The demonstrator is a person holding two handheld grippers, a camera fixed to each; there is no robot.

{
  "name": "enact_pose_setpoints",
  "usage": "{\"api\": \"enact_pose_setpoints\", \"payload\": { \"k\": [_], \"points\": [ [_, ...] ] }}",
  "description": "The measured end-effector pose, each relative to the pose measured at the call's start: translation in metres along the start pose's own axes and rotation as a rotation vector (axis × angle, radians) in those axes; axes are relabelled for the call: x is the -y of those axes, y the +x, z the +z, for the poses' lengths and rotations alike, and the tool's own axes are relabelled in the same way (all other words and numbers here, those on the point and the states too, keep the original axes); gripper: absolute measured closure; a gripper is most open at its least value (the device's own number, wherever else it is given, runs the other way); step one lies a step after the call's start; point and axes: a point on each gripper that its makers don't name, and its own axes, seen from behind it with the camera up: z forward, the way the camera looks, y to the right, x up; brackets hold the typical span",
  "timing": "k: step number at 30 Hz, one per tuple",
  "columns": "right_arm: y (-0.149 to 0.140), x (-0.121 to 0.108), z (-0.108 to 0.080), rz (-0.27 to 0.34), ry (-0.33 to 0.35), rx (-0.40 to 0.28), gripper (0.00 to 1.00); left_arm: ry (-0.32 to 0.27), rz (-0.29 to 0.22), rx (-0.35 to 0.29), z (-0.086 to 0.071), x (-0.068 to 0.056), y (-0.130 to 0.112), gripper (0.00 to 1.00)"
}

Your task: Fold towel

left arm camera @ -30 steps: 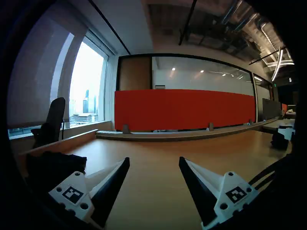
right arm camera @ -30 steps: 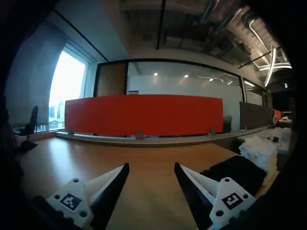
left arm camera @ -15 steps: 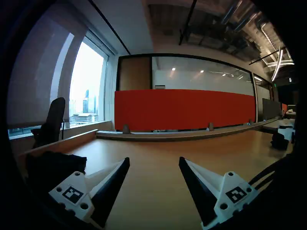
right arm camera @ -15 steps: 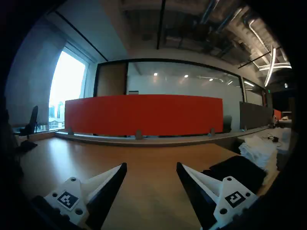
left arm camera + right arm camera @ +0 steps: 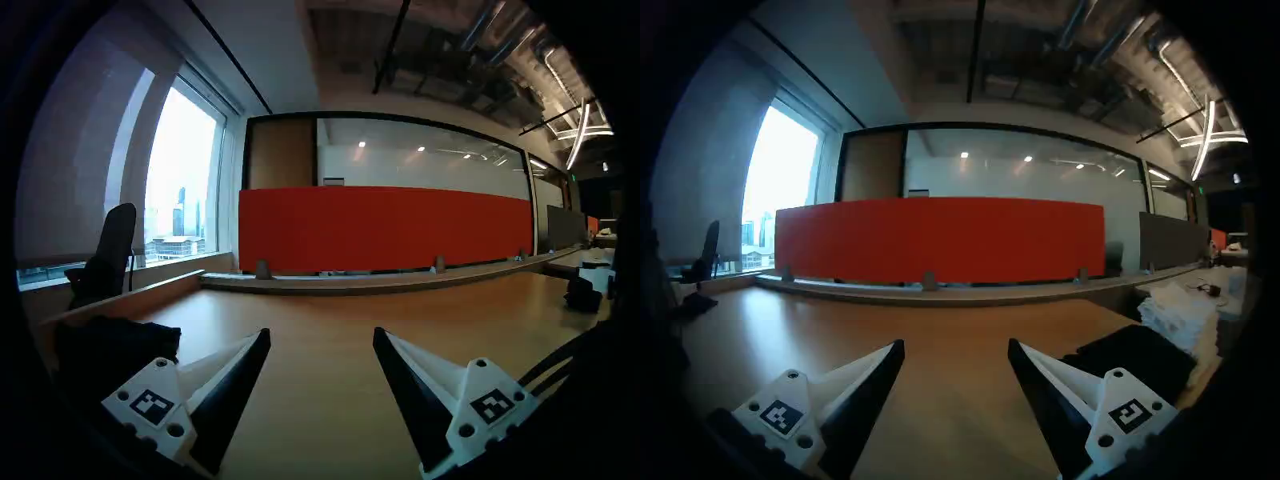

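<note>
In the left gripper view my left gripper (image 5: 322, 334) stands open low over a wooden desk (image 5: 336, 360), nothing between its fingers. A dark crumpled cloth (image 5: 112, 344) lies on the desk to its left. In the right gripper view my right gripper (image 5: 956, 346) is open too, low over the same desk (image 5: 952, 336). A black folded towel (image 5: 1136, 352) lies just right of its right finger, and a stack of white towels (image 5: 1184, 314) sits behind that.
A red divider panel (image 5: 384, 228) runs along the desk's far edge. A black office chair (image 5: 108, 260) stands by the window at left. Small dark and white items (image 5: 588, 288) rest at the far right of the desk.
The right gripper's view has shifted slightly and its fingers stand a little wider apart than a second ago. The left gripper has not moved.
</note>
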Motion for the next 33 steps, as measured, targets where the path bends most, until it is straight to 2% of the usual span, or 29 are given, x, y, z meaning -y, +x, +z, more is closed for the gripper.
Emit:
{"api": "enact_pose_setpoints", "payload": {
  "k": [33],
  "points": [
    [0.0004, -0.0005, -0.0003, 0.0, 0.0, 0.0, 0.0, 0.0, -0.005, 0.003, -0.0024, 0.0014, 0.0046, 0.05]
  ]
}}
